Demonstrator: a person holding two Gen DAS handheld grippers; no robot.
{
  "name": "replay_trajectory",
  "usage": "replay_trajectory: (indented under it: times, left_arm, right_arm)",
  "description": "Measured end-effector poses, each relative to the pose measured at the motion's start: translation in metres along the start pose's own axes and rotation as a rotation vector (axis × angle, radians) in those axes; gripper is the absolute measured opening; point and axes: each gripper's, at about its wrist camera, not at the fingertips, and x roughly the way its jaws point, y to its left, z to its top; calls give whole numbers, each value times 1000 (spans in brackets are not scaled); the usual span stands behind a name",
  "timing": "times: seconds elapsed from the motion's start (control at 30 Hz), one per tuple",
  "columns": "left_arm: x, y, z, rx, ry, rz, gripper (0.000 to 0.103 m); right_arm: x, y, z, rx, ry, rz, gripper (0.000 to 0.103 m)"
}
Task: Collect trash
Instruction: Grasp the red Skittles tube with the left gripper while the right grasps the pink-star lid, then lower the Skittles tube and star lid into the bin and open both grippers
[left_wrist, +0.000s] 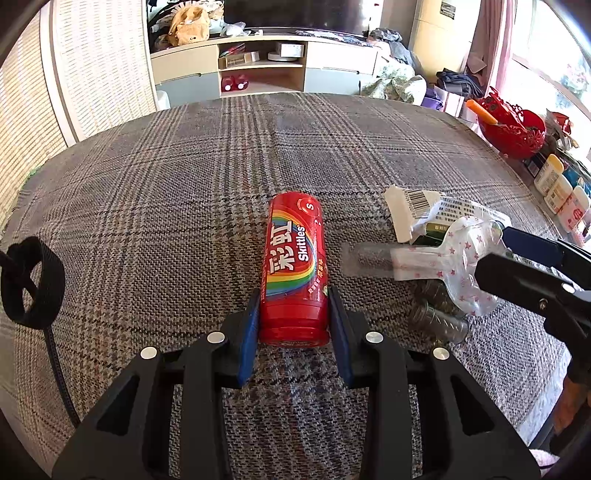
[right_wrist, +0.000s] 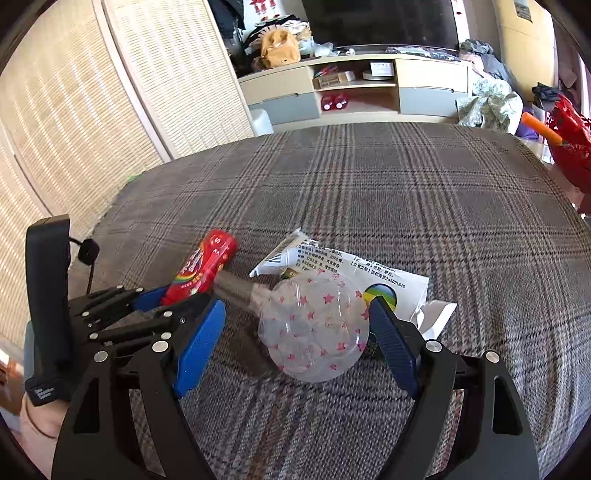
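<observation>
While the left gripper (left_wrist: 293, 314) clamps the red cylindrical Skittles tube (left_wrist: 293, 269) at centre frame for lifting, the right gripper (right_wrist: 297, 328) gapes wide around the clear star-printed plastic wrapper (right_wrist: 314, 328), holding nothing

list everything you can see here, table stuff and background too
Skittles tube: 1, red with rainbow label, lying on the table between the left gripper's pads
star-print wrapper: 1, clear with pink stars, between the right gripper's open pads
white packet: 1, torn, printed text and barcode, behind the wrapper
plaid tablecloth: 1, grey-brown, covers the table
red basket: 1, far right table edge, orange-handled item in it
small bottles: several, white and yellow, right edge
TV cabinet: 1, beige and grey, background
yellow bag: 1, on the cabinet
left gripper: 1, black, blue pads against the tube
right gripper: 1, black, blue pads wide apart
</observation>
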Motion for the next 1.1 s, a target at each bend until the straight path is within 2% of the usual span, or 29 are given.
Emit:
replay_trajectory:
  times: [0.13,0.6,0.67,0.73,1.1]
  left_arm:
    - [-3,0,-4,10,-3,3,33]
    - [-19,3,-24,15,1,15,33]
    - [-23,4,-28,16,1,17,33]
    - [-25,4,-32,16,2,18,33]
    - [-52,1,-60,-8,13,14,33]
  right_arm:
    - [1,-1,-9,20,43,62,66]
    - [14,11,-33,22,123,85,71]
    - [13,18,-37,-1,115,65,69]
    - [12,20,-39,-2,115,72,62]
    - [-9,48,-66,-60,125,74,61]
